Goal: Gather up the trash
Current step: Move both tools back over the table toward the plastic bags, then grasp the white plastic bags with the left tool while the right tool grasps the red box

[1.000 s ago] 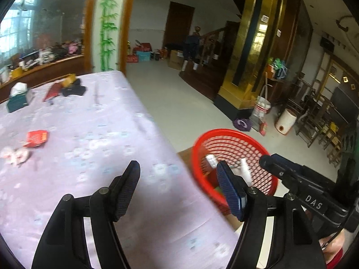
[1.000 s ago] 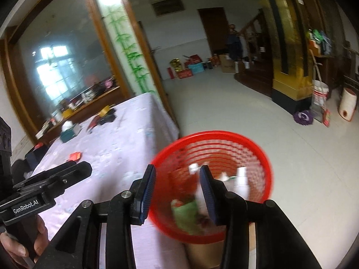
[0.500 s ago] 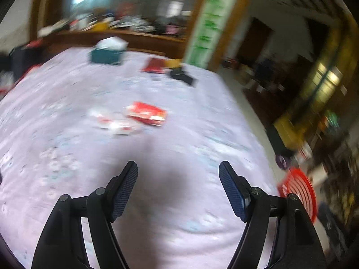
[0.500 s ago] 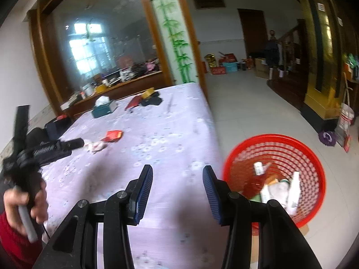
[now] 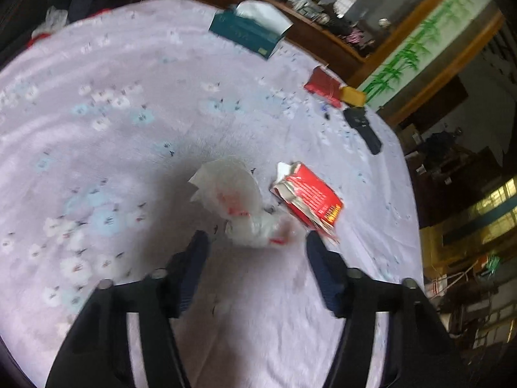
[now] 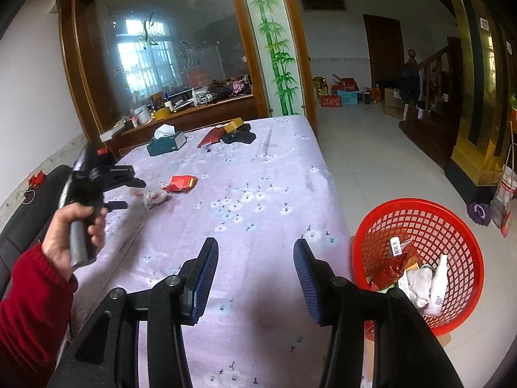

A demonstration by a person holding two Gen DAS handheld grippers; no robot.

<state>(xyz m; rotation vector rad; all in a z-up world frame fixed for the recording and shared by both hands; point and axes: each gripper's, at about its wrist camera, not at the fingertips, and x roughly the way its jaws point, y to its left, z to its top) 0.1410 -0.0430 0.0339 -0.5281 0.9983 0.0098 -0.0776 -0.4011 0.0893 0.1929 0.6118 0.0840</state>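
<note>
A crumpled white wrapper with red marks lies on the purple tablecloth, a torn red carton just right of it. My left gripper is open, just above and short of the wrapper, empty. In the right wrist view the same wrapper and carton lie mid-table, with the left gripper over them. My right gripper is open and empty above the table's near part. A red mesh basket with several pieces of trash stands on the floor to the right.
A teal tissue box, a dark red packet, a yellow box and a black remote lie at the table's far side. The table's right edge drops to the tiled floor.
My left gripper swung from the basket to the table and moved close over the wrapper and carton. My right gripper pulled back from the basket to above the table and opened wider.
</note>
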